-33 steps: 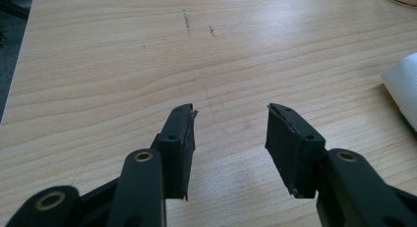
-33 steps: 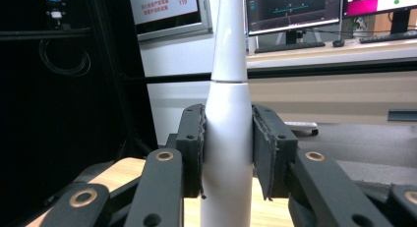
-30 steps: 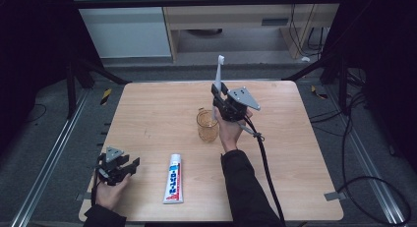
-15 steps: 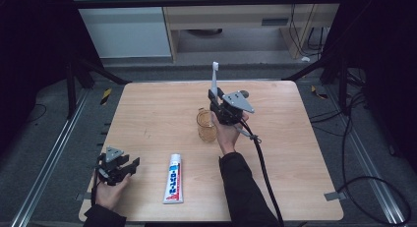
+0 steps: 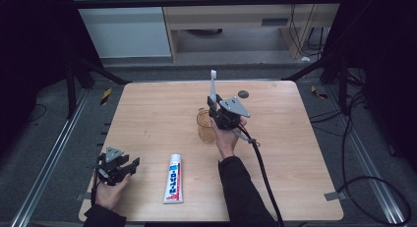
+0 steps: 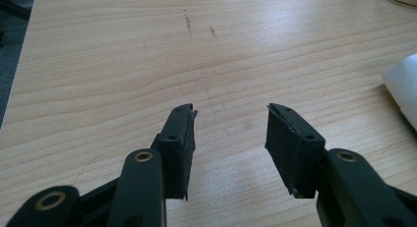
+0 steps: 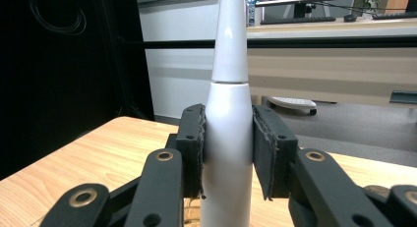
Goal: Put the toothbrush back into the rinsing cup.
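Toothbrush [image 5: 213,84] stood upright in the right gripper [image 5: 215,105], w/ its white handle clamped between both pads in the right gripper view [image 7: 230,138], head pointing up, held just above and beside the amber glass cup [image 5: 205,125] near the table's [image 5: 295,153] middle. Step in hand looked like lowering the brush into the cup, so to do it well the person probably needed to centre the handle's lower end over the cup's mouth first, keep the brush vertical, come down slowly w/o knocking the rim, and only ease the jaws apart once the end sat on the bottom, since the glass looked light enough to tip. Left gripper [image 5: 119,169] rested near the table's front-left corner, jaws roughly half open w/ nothing between them [image 6: 231,133], so it could have steadied the cup if needed. Toothpaste tube [image 5: 173,178] lay flat near the front edge, between the two hands, well apart from the cup. Count: 1 toothbrush, 1 cup, 1 toothpaste tube, 2 grippers; also 1 small dark round thing [image 5: 243,94] on the far side of the table, too small to ID
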A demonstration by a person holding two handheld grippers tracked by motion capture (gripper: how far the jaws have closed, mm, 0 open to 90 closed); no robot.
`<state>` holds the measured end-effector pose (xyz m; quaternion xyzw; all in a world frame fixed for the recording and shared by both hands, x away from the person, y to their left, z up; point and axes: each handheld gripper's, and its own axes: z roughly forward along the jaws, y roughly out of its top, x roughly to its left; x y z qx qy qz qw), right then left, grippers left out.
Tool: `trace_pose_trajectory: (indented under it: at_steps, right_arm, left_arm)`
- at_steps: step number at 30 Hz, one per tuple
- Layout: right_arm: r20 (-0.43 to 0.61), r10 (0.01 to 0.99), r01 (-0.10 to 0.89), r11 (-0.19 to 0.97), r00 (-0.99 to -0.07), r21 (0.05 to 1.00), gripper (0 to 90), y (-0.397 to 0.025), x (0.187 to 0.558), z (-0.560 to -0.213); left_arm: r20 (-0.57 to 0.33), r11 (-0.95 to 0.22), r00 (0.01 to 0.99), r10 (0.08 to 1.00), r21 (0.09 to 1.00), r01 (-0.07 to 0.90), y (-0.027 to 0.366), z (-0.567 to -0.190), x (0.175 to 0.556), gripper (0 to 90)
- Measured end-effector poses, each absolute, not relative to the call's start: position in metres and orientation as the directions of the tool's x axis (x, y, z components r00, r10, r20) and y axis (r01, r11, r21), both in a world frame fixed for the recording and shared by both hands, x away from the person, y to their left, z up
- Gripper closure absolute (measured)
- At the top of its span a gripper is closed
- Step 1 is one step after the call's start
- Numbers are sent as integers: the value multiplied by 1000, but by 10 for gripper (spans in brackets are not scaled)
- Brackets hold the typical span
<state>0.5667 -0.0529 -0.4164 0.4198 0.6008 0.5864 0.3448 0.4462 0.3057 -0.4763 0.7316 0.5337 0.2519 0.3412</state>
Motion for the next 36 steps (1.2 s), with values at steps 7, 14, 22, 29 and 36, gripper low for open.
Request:
trace_pose_trajectory:
  at_steps: [7,14,22,29,36]
  right_arm:
    - [84,910,131,-33,-407,991,674,-54,564,-429]
    - [85,910,159,-21,-406,987,673,-55,561,-441]
    - [49,906,173,27,-420,985,673,-51,559,-446]
    - [60,906,187,21,-418,982,673,-52,558,-449]
    - [63,906,198,23,-418,980,672,-55,558,-451]
  left_arm:
    - [6,-199,304,953,768,608,306,-476,446,528]
    - [6,-199,304,953,768,609,305,-476,446,529]
    - [6,-200,305,952,768,609,305,-476,446,528]
    - [7,-202,306,952,767,609,305,-476,446,528]
    - [7,-202,306,952,766,610,305,-477,446,528]
